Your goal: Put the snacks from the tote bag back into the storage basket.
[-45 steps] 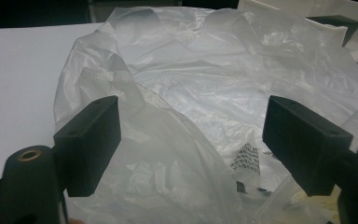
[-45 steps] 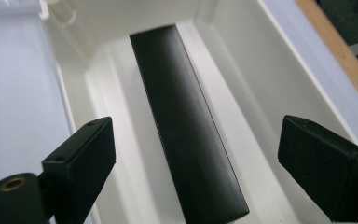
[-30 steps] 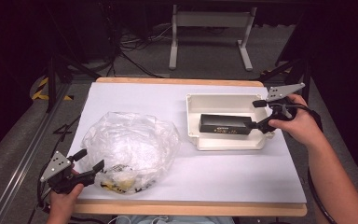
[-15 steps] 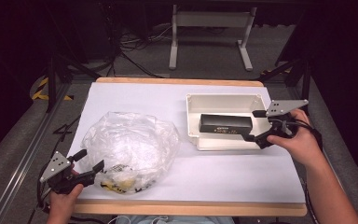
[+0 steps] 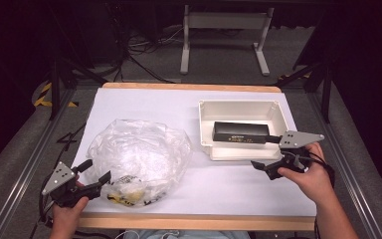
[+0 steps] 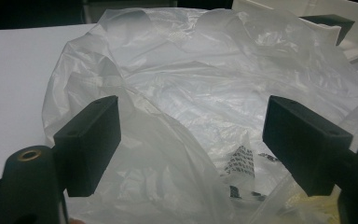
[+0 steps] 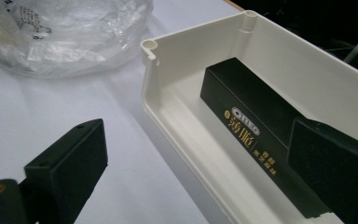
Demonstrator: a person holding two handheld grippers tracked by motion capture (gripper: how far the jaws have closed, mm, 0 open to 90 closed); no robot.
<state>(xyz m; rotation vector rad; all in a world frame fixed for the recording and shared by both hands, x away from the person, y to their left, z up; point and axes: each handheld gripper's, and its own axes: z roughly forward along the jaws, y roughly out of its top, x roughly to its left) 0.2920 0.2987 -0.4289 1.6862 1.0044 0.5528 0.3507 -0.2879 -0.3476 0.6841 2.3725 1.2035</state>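
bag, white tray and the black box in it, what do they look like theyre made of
Bag: thin clear plastic film, glossy; it crinkles and the table shows through it.
White tray: likely moulded rigid plastic, smooth with a slight sheen, with round screw posts in the corners.
Black box: matt black with gold print and sharp edges; probably printed cardboard, though plastic cannot be ruled out.

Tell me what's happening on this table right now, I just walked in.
A person sits at a white-covered table with a two-jaw gripper in each hand. The left gripper, jaws open, is at the near edge of a crumpled clear plastic bag, with plastic lying between its jaws but not pinched. The right gripper, also open, is at the near right corner of a white tray that holds a black box with gold lettering. Neither gripper holds anything at this moment.
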